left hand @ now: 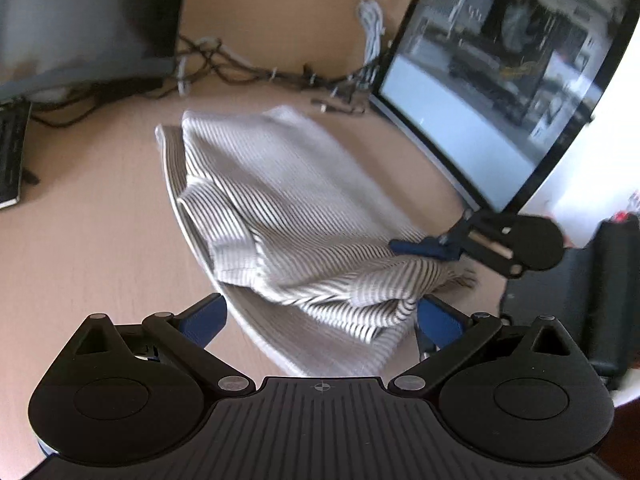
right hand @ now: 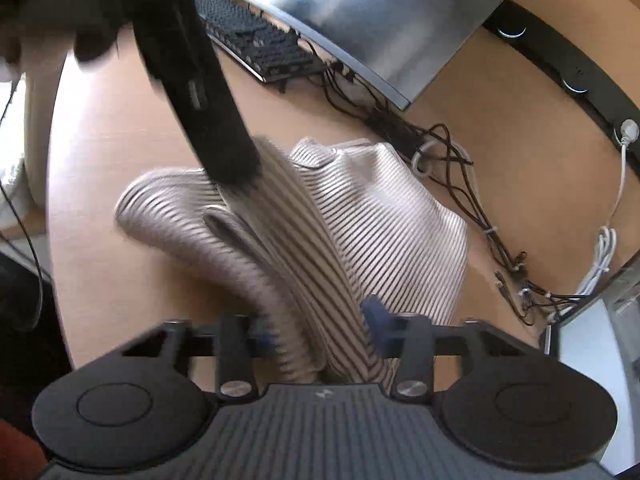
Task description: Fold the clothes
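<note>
Garment: striped top (left hand: 288, 216), thin dark and pale stripes, partly folded on the tan desk (left hand: 100, 248). In the left wrist view it fills the centre of the frame; one layer lies over a flatter layer whose pale edge curves down the left side.
Right gripper (right hand: 324, 336): jaws drawn narrow with a bunched fold of the striped top running up between the blue fingers (right hand: 378, 316); cloth looks pinched. In the left wrist view it shows at right centre, tips on the garment's right edge, pointing left.
Left gripper (left hand: 320, 316): jaws spread wide, blue fingers (left hand: 204, 320) either side of the garment's near rumpled corner; the pads do not press the cloth.
Left gripper, other view: dark body slants down from the upper left of the right wrist view to the raised cloth at centre; too blurred to tell contact.
Edges: monitor (left hand: 500, 92) stands close along the garment's right side, upper right of the left wrist view. Cable tangle (left hand: 248, 68) lies beyond the far edge. Keyboard (right hand: 256, 40) sits at upper centre of the right wrist view, well apart from the cloth.
Open room: bare desk to the left of the garment in both views.
</note>
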The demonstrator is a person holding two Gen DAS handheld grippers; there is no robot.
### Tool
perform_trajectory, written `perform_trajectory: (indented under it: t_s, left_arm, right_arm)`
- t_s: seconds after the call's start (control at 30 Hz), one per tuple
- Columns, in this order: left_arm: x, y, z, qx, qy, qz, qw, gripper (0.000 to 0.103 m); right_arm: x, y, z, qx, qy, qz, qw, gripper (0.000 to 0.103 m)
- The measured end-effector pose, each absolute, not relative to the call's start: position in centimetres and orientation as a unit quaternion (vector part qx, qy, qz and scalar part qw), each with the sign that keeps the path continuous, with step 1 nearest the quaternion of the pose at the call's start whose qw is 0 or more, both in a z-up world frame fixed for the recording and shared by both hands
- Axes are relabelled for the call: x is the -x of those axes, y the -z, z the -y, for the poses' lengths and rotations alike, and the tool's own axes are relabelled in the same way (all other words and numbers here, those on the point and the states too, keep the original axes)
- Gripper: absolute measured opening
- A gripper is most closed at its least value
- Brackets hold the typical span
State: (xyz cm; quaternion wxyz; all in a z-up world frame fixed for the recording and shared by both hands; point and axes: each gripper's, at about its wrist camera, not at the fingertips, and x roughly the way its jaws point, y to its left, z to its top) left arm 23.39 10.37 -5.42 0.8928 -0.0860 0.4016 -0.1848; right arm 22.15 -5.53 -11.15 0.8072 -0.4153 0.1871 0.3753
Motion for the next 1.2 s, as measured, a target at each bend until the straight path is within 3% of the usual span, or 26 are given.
perform_trajectory:
  t_s: [0.23, 0.27, 0.3, 0.37, 0.5, 0.73, 0.87, 0.93, 1.13, 1.2]
  left_arm:
    - [-28.5, 5.2, -12.6, 0.092, 0.157, -0.387, 0.904, 0.101]
    - [-29.4, 5.6, -12.2, 0.078, 0.158, -0.388, 0.905, 0.093]
    - [-30.2, 6.0, -11.8, 0.065, 0.161, -0.386, 0.906, 0.077]
    - [-31.4, 6.6, -11.4, 0.061, 0.176, -0.379, 0.907, 0.063]
    - [-33.1, 7.5, -10.8, 0.080, 0.223, -0.359, 0.903, 0.056]
    - [-35.1, 10.5, -8.5, 0.090, 0.319, -0.381, 0.863, 0.054]
    - [-35.1, 11.4, -9.3, 0.101, 0.333, -0.392, 0.851, 0.054]
    - [-35.0, 11.0, -10.8, 0.132, 0.324, -0.395, 0.849, 0.048]
    - [-32.2, 7.9, -16.9, 0.191, 0.282, -0.374, 0.862, 0.068]
    - [-31.2, 6.6, -17.2, 0.194, 0.300, -0.360, 0.862, 0.082]
  right_arm:
    - [-22.9, 9.5, 6.6, 0.458, -0.373, -0.219, 0.776, 0.028]
    - [-22.6, 8.8, 7.0, 0.465, -0.377, -0.223, 0.769, 0.028]
    - [-22.2, 8.0, 7.4, 0.479, -0.379, -0.223, 0.760, 0.027]
    - [-21.1, 6.7, 8.1, 0.501, -0.379, -0.228, 0.744, 0.027]
    - [-17.1, 2.8, 9.7, 0.555, -0.401, -0.243, 0.687, 0.026]
    - [-16.5, -3.0, 6.9, 0.641, -0.471, -0.245, 0.555, 0.027]
    - [-22.0, -1.6, 3.2, 0.593, -0.501, -0.298, 0.556, 0.030]
    - [-25.0, 1.0, 2.1, 0.576, -0.496, -0.314, 0.569, 0.030]
    - [-30.1, 6.2, 2.1, 0.509, -0.472, -0.369, 0.618, 0.038]
    - [-30.4, 6.0, 2.6, 0.482, -0.465, -0.377, 0.640, 0.039]
